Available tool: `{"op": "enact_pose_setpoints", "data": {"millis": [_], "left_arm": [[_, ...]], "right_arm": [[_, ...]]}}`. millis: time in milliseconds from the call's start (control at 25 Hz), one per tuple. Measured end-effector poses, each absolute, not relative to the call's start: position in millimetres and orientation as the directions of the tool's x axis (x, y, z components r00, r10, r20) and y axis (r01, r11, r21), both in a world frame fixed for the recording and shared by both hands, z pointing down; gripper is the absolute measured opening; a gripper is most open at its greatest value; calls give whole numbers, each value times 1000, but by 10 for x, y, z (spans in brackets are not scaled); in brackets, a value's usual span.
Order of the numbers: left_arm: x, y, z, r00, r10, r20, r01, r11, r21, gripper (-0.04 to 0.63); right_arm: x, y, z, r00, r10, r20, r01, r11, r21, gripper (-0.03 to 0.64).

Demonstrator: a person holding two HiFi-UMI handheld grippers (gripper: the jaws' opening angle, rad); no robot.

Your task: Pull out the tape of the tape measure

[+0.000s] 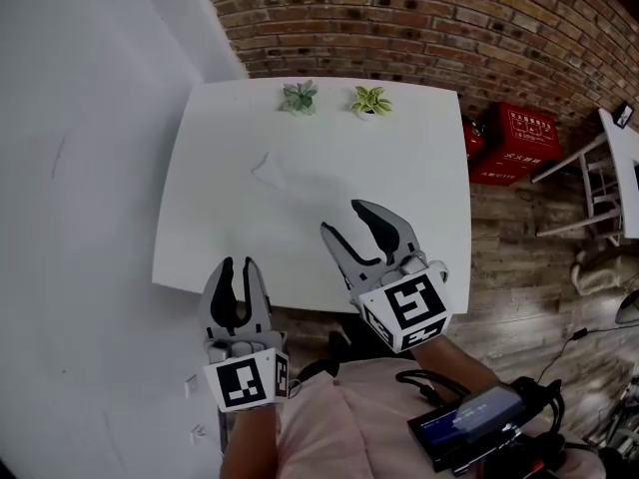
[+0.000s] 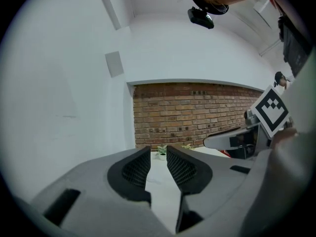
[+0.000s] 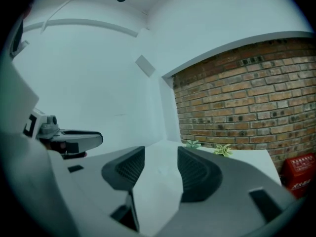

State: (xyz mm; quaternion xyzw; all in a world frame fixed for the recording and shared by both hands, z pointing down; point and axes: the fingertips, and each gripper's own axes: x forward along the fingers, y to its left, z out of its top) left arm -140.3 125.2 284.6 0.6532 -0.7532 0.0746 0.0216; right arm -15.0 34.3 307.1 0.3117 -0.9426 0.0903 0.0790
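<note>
Both empty: my left gripper (image 1: 238, 264) narrowly parted, right gripper (image 1: 341, 218) wide; no tape measure in view, so I judged no grip point.

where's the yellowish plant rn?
Head view: the yellowish plant stands at the far edge of the white table, just right of the greener plant, near the brick wall.

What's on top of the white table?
A green potted plant and a yellowish potted plant at the table's far edge; no tape measure shows. The right gripper covers part of the near side.
</note>
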Motion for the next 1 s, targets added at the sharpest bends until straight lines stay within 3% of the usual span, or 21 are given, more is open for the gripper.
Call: {"op": "enact_pose_setpoints", "data": {"millis": [480, 1000], "left_arm": [[-1501, 747, 2540, -197, -978, 62, -976, 190, -106, 107], [-1542, 342, 2439, -212, -973, 92, -972, 200, -120, 107]], "right_arm": [[-235, -186, 2773, -824, -548, 141, -562, 822, -89, 212], [-358, -568, 2751, -845, -513, 151, -531, 838, -128, 215]]}}
